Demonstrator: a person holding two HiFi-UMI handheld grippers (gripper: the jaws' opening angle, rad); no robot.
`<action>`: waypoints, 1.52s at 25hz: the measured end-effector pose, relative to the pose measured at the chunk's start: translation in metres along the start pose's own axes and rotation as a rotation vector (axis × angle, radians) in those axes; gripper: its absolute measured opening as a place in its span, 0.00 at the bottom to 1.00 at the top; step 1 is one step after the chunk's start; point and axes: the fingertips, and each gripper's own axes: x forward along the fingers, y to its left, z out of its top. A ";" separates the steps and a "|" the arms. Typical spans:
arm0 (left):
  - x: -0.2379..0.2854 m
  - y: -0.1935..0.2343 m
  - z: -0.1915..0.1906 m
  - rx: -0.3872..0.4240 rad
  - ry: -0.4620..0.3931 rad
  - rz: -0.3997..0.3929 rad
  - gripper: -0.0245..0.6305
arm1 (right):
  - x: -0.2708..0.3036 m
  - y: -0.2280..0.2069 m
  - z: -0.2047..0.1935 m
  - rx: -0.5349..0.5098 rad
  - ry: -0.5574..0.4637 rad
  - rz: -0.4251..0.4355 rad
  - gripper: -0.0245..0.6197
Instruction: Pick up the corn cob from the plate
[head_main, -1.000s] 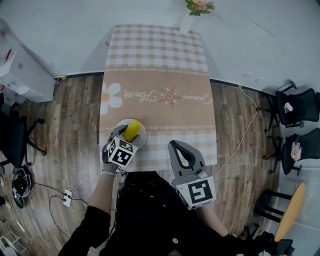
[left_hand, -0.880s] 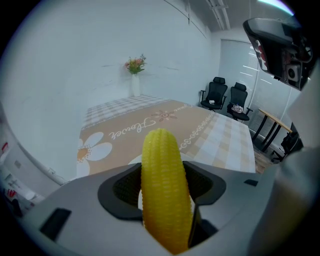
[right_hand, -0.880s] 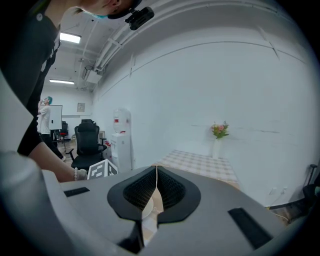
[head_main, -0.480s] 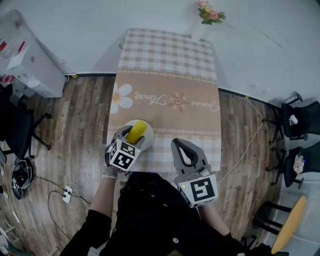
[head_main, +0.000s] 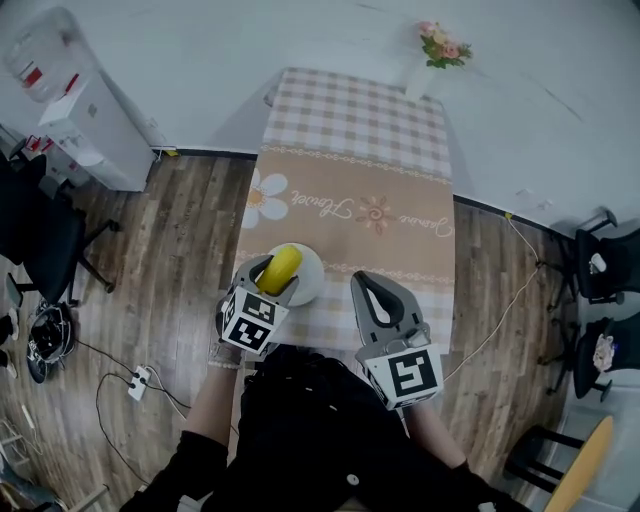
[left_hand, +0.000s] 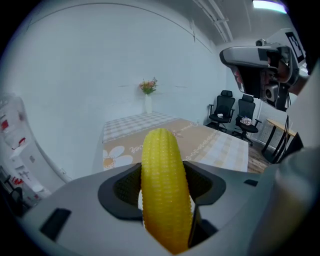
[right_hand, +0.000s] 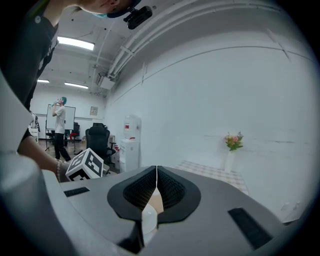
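At the near end of the table (head_main: 352, 150), just in front of the person, the left gripper (head_main: 272, 280) is clamped on the corn cob (left_hand: 164, 180); its two jaws press against the cob's sides low down, and the rounded yellow tip sticks out past them, pointing away from the person. In the head view the cob lies over the white plate (head_main: 312, 281), which sits on the checked strip of the cloth near the table's left edge; a sliver of white shows under the cob in the left gripper view, but whether the cob touches the plate or hangs just above it cannot be told. The right gripper (head_main: 366, 283) hovers to the right of the plate, apart from it, above the near edge of the table; its jaws are pressed together with nothing between them, and only a bit of white and tan shows through the slit below the pads. The marker cube (right_hand: 85, 165) of the left gripper shows at the left of the right gripper view. The cloth has a tan middle band with a white daisy (head_main: 265, 196) and checked ends; a vase of flowers (head_main: 441, 46) stands by the far right corner against the wall. A water dispenser (head_main: 70, 105) stands off to the left on the wooden floor (head_main: 170, 260); office chairs (head_main: 606, 272) stand to the right.
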 end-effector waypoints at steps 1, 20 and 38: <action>-0.004 0.001 0.002 -0.001 -0.009 0.008 0.43 | 0.001 0.001 0.001 -0.002 -0.003 0.004 0.10; -0.100 0.010 0.077 0.007 -0.233 0.119 0.43 | 0.012 0.012 0.025 -0.033 -0.069 0.067 0.10; -0.154 -0.001 0.115 0.078 -0.322 0.175 0.43 | 0.016 0.024 0.040 -0.059 -0.104 0.122 0.10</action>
